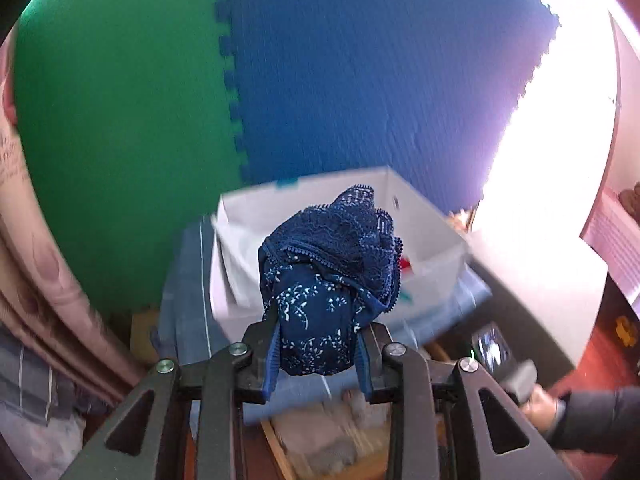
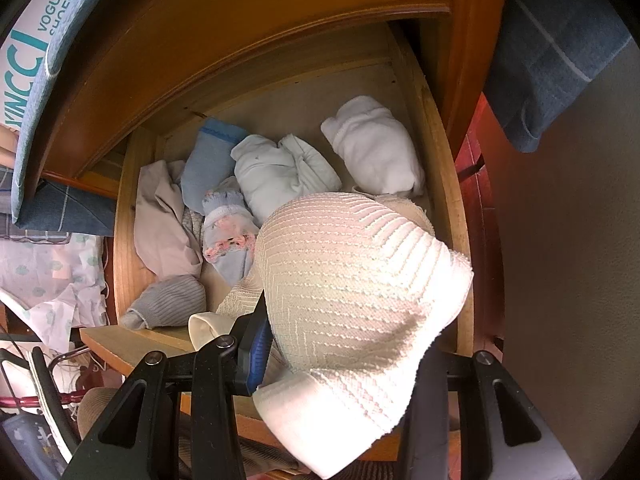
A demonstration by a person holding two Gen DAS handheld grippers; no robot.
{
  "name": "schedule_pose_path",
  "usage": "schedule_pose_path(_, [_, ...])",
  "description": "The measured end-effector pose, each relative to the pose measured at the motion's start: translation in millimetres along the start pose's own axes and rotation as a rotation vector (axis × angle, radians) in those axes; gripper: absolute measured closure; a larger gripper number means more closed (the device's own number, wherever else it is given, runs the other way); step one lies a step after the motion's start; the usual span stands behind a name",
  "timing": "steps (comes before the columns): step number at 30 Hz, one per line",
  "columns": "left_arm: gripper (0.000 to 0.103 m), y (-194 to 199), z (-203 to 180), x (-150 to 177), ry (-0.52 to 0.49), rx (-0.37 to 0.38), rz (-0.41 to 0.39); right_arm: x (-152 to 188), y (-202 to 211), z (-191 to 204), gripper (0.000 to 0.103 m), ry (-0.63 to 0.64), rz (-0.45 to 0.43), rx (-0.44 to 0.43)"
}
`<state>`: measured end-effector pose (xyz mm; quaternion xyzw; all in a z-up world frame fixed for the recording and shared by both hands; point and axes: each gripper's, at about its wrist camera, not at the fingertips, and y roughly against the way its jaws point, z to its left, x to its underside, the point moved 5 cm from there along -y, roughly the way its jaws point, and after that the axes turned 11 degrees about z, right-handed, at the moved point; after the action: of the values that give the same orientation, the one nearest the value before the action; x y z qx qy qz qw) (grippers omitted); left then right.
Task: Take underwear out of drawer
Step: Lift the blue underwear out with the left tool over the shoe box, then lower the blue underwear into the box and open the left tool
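Left gripper [image 1: 318, 350] clamped on blue underwear [image 1: 332, 272], frame centre, for carrying over white box [image 1: 424, 216]. Right gripper [image 2: 340, 356] pinching cream garment [image 2: 352, 280] above drawer [image 2: 452, 208], lower frame.

Garments in the drawer, one bundle up over the box

The drawer [image 2: 444, 216] stood open under the cabinet top, rolled garments [image 2: 372, 144] along its back, a knitted piece [image 2: 352, 280] in the right tongs [image 2: 344, 364] before them. The left tongs [image 1: 316, 354] held a bundle [image 1: 320, 276] before the open box [image 1: 424, 216].
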<state>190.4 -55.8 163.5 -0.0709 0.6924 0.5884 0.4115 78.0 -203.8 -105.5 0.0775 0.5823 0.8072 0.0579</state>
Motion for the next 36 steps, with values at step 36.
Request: schedule_pose_path(36, [0.063, -142, 59, -23, 0.23, -0.102, 0.258, 1, -5, 7, 0.064, 0.012, 0.013, -0.042])
